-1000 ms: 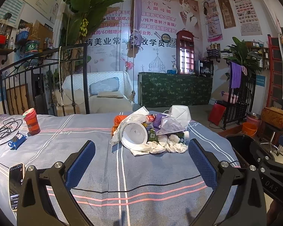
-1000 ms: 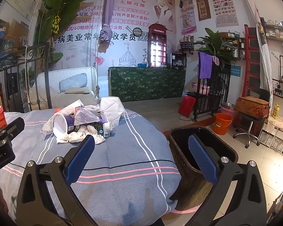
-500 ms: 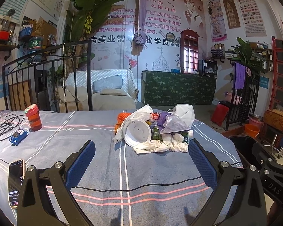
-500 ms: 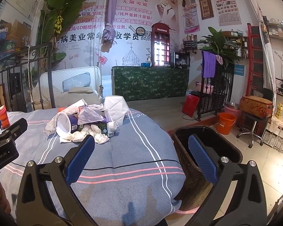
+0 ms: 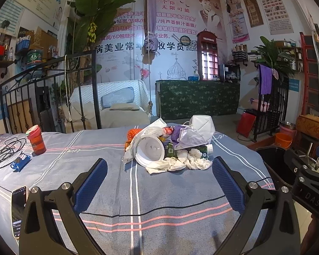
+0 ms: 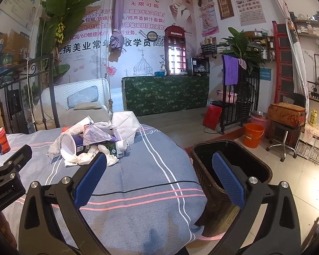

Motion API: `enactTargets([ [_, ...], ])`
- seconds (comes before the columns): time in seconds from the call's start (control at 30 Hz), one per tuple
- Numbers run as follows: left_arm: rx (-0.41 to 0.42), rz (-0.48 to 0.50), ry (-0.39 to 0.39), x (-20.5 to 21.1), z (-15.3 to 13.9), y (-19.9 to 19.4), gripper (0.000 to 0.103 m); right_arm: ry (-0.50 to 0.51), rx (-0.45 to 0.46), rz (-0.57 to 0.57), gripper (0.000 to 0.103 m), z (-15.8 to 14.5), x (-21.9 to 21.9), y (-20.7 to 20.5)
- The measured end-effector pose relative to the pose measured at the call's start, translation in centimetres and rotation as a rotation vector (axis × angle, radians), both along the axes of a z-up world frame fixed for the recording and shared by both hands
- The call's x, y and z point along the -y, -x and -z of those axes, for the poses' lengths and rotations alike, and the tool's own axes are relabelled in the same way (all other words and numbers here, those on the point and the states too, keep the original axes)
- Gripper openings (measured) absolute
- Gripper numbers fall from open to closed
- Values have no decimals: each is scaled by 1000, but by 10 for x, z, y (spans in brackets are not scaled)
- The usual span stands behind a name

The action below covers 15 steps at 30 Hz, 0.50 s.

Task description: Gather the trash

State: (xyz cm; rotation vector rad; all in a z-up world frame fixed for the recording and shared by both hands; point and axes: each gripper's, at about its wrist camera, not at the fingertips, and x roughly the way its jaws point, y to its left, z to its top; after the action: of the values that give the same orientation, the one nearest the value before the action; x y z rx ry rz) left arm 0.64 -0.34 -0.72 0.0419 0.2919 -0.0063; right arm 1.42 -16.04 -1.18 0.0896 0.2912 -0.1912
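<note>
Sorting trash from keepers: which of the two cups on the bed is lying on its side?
The white cup in the trash pile is tipped over, its open mouth facing the cameras. The red cup near the headboard stands upright, lid on, apart from the pile.

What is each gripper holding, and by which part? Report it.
Nothing. The left gripper and right gripper are both open and empty; the trash pile lies untouched on the bed.

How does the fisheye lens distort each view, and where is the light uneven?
Left wrist view: black corners, the bed rail bows, the trash pile at centre stays sharp. Right wrist view: the red ladder curves at the edge, the wall banner looks washed out, the black bin interior is dark.
</note>
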Motion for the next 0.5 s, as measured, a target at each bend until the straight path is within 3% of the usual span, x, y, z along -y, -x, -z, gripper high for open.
enactTargets([
  [0.5,-9,-2,2,0,0,-2,97,-7,-6,6,98,4,3,-1],
])
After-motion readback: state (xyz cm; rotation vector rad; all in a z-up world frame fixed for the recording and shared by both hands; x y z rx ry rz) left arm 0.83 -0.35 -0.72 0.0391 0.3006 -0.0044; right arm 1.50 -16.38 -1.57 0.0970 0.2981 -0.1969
